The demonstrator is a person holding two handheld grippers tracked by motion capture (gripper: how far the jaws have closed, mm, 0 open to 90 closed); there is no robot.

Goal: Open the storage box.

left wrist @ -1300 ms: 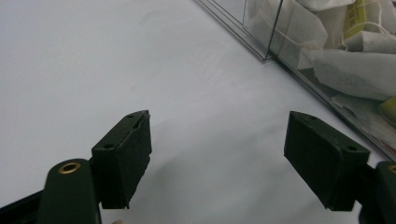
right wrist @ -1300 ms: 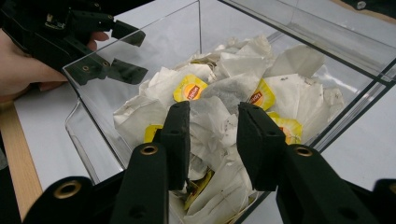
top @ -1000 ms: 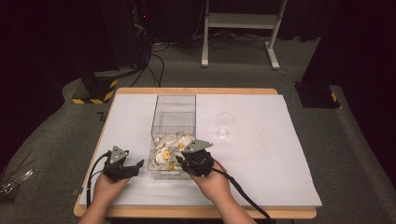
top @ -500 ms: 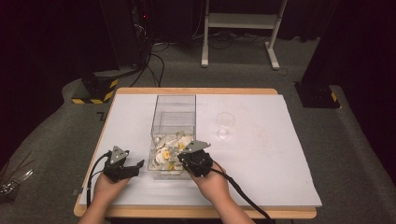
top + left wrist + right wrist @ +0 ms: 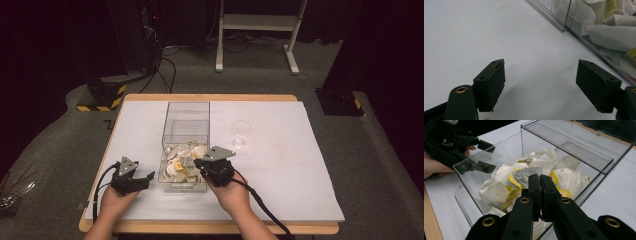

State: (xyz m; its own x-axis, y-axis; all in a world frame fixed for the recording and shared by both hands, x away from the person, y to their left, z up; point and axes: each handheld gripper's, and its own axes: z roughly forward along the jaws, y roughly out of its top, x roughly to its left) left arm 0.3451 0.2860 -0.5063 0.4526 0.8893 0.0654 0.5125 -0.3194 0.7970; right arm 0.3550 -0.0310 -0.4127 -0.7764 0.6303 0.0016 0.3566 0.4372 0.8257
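Observation:
A clear plastic box point(image 5: 186, 106) stands on the white table sheet, its near half heaped with white and yellow tea bags point(image 5: 182, 162). My right gripper point(image 5: 540, 177) reaches into the box point(image 5: 564, 145) from its near right corner. Its jaws are shut together, their tips pinching the edge of a greyish tea bag point(image 5: 524, 176) on top of the heap. In the high view this right gripper point(image 5: 197, 167) is at the box wall. My left gripper point(image 5: 540, 85) hovers low over the bare sheet beside the box's left wall, open, with nothing between its pads. Through the box wall, the right gripper view catches that left gripper point(image 5: 485, 156) too.
A small clear cup point(image 5: 240, 128) lies on the sheet to the right of the box. The table's wooden edge point(image 5: 210, 227) runs along the front. A white stand point(image 5: 255, 30) and cables sit on the floor behind the table.

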